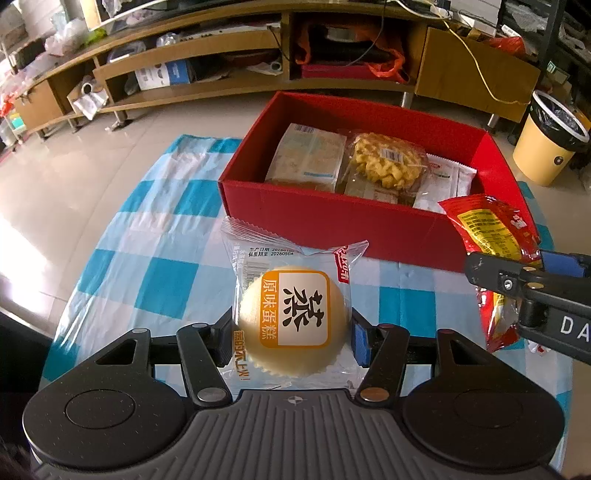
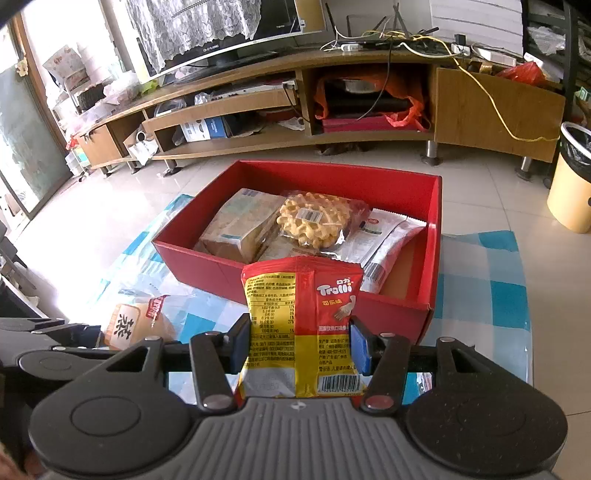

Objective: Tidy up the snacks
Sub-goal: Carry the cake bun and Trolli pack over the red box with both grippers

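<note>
Red box (image 2: 391, 181) holds waffle pack (image 2: 314, 219) and wrapped snacks; left jaws clamp cake (image 1: 293, 319), right jaws gummies (image 2: 306, 325).

blue checked cloth (image 1: 155, 284), wooden TV stand (image 2: 498, 107), yellow bin (image 1: 546, 147), television (image 2: 221, 33), tiled floor (image 1: 74, 155)

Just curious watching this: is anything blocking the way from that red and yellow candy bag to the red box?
Nothing visible does. The red and yellow candy bag sits in the right gripper, just before the red cardboard box's near wall.
</note>
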